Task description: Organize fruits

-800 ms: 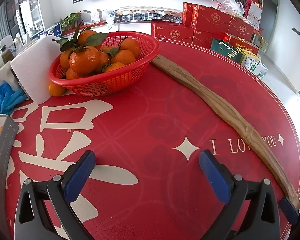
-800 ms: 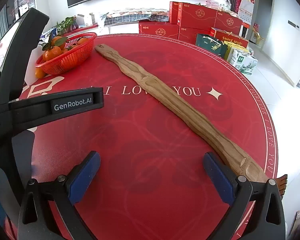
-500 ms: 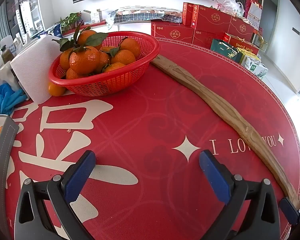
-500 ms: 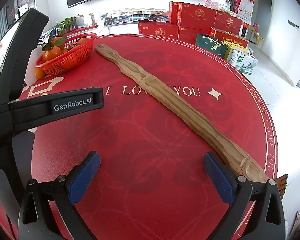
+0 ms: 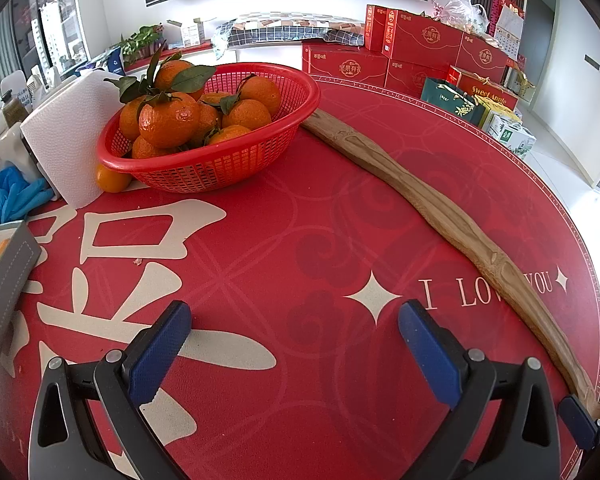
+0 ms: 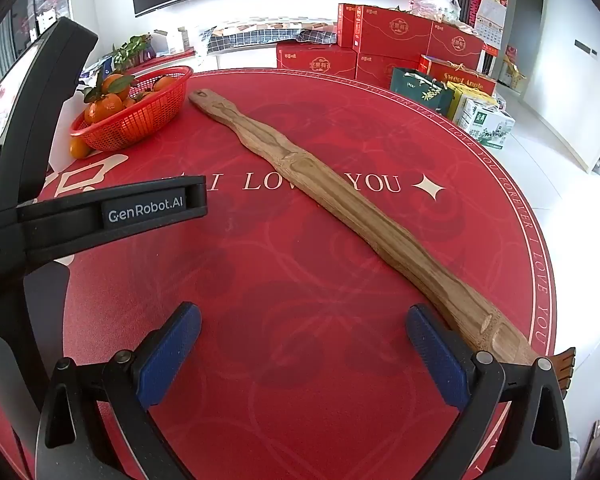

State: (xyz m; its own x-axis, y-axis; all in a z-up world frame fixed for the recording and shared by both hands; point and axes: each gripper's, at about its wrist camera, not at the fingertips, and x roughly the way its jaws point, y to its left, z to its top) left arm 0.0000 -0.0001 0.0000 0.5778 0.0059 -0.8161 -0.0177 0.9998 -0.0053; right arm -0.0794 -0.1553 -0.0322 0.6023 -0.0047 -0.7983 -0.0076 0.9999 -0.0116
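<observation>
A red mesh basket [image 5: 236, 160] heaped with leafy oranges [image 5: 168, 120] stands at the far left of the round red table [image 5: 300, 240]; it also shows in the right wrist view [image 6: 140, 120]. One loose orange [image 5: 110, 178] lies on the table against the basket's left side, and it shows in the right wrist view [image 6: 78, 148]. My left gripper [image 5: 296, 344] is open and empty, low over the table, well short of the basket. My right gripper [image 6: 300, 348] is open and empty, beside the left gripper's body [image 6: 100, 216].
A long wavy wooden board [image 6: 340, 216] lies diagonally across the table from the basket to the right edge. A white block [image 5: 66, 140] and blue gloves [image 5: 12, 200] sit left of the basket. Red gift boxes [image 5: 412, 52] stand on the floor beyond the table.
</observation>
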